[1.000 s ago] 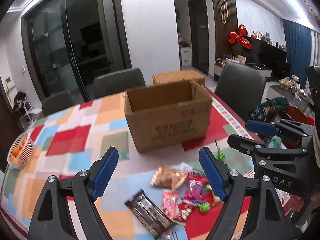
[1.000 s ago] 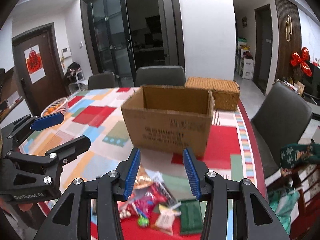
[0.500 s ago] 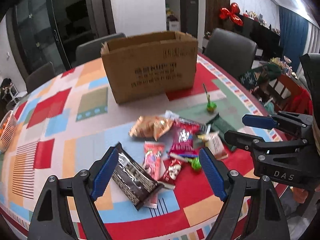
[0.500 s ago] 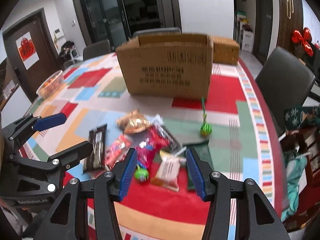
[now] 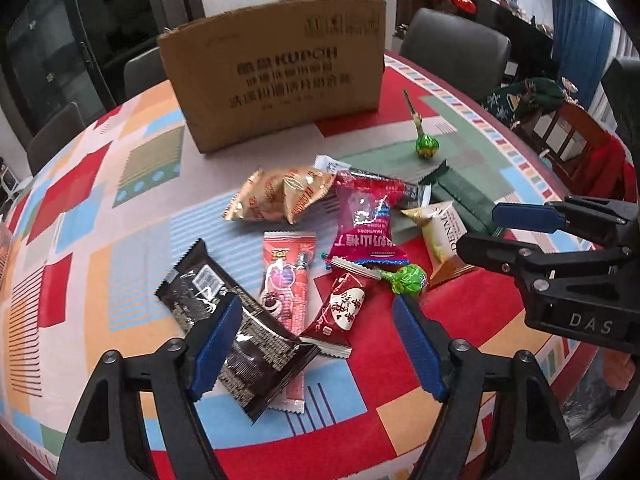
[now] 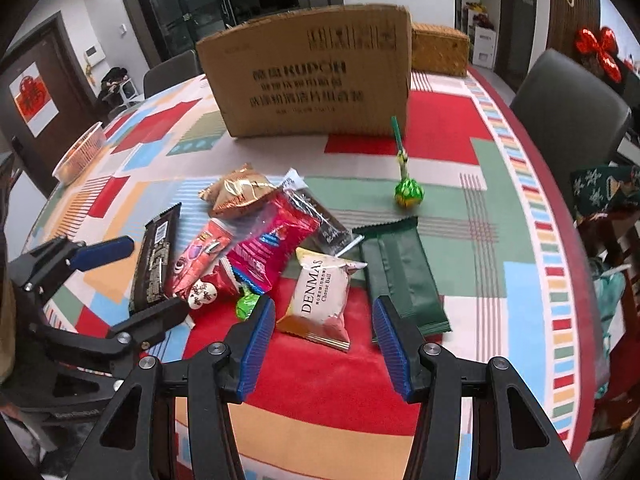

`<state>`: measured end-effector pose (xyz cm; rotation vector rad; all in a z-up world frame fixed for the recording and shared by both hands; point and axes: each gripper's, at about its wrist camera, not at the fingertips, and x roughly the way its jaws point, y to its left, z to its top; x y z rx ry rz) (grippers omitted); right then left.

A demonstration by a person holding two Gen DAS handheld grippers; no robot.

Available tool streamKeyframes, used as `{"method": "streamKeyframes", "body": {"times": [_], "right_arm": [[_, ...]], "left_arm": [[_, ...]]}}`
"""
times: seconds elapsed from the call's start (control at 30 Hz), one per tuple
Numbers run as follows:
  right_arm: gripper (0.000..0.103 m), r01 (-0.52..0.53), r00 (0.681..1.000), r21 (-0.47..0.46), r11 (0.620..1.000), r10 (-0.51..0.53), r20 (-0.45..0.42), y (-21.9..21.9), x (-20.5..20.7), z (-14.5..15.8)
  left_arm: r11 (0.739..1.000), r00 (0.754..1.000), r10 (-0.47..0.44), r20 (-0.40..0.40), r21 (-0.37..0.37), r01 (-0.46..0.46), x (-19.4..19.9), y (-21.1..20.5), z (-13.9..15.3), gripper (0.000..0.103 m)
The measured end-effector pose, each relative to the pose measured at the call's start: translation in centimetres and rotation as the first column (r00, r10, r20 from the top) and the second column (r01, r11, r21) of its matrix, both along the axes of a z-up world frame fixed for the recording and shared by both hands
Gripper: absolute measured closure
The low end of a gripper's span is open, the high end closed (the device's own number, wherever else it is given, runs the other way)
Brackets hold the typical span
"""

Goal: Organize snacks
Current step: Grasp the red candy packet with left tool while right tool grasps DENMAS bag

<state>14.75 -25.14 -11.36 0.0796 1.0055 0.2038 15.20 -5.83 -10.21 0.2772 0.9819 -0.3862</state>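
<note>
Nothing sorted yet: all snacks (image 5: 320, 248) lie loose by the cardboard box (image 5: 276, 68). Left gripper (image 5: 316, 344) has just been narrowing, nothing betw. jaws; right gripper (image 6: 324, 344) part-open, empty.

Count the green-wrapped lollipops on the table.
2. One lollipop lies alone near the cardboard box; the other lollipop sits at the pile's near edge beside the cream Denmas packet. More could hide under wrappers.
</note>
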Motion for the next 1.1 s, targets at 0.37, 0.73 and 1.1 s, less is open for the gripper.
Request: {"method": "streamKeyframes", "body": {"times": [0.37, 0.73, 1.1], "right_arm": [[0.051, 0.009, 0.999, 0.027, 1.0, -0.008, -0.035, 0.2, 1.6, -1.6], [0.054, -0.008, 0.998, 0.009, 1.0, 0.008, -0.063, 0.9, 2.8, -2.6], [0.071, -0.018, 0.997, -0.015, 1.0, 0.017, -0.08, 1.1, 2.8, -3.3]], "left_arm": [[1.0, 0.999, -0.026, -0.042, 0.009, 0.027, 1.5, -1.1, -2.5, 0.043], [0.998, 0.998, -0.047, -0.047, 0.026, 0.048, 1.5, -1.9, -3.1, 0.064], [0.997, 0.994, 0.024, -0.108, -0.063, -0.031, 1.9, -0.9, -3.2, 0.08]]}}
